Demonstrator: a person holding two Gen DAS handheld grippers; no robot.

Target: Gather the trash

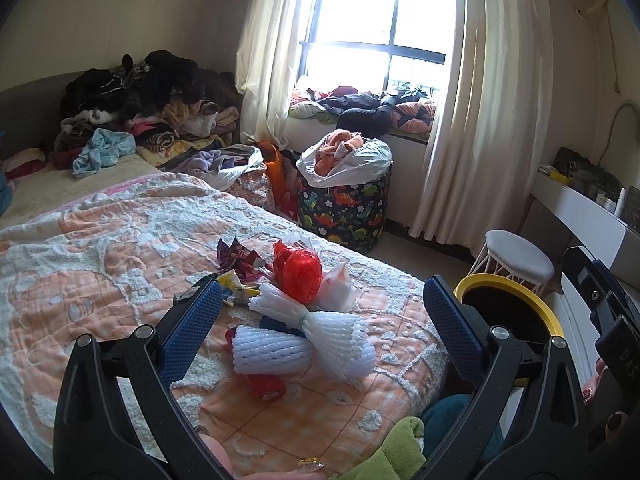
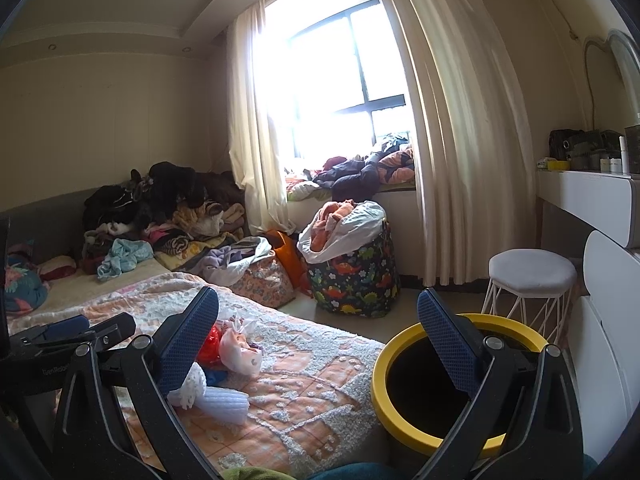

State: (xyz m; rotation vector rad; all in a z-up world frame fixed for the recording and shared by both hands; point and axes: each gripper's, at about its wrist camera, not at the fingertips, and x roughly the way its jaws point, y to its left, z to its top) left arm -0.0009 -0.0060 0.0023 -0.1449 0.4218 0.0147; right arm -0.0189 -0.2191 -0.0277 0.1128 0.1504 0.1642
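Left wrist: foam net sleeves (image 1: 312, 340) lie crosswise on bed (image 1: 100, 260); both grippers' jaws wide open, empty.

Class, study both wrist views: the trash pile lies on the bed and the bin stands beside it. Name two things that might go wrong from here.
1. The white foam nets lie tangled with the red plastic bag; the open left hand-held gripper may drag several pieces and drop some.
2. The yellow-rimmed bin stands below the bed's edge, so light trash might miss it.
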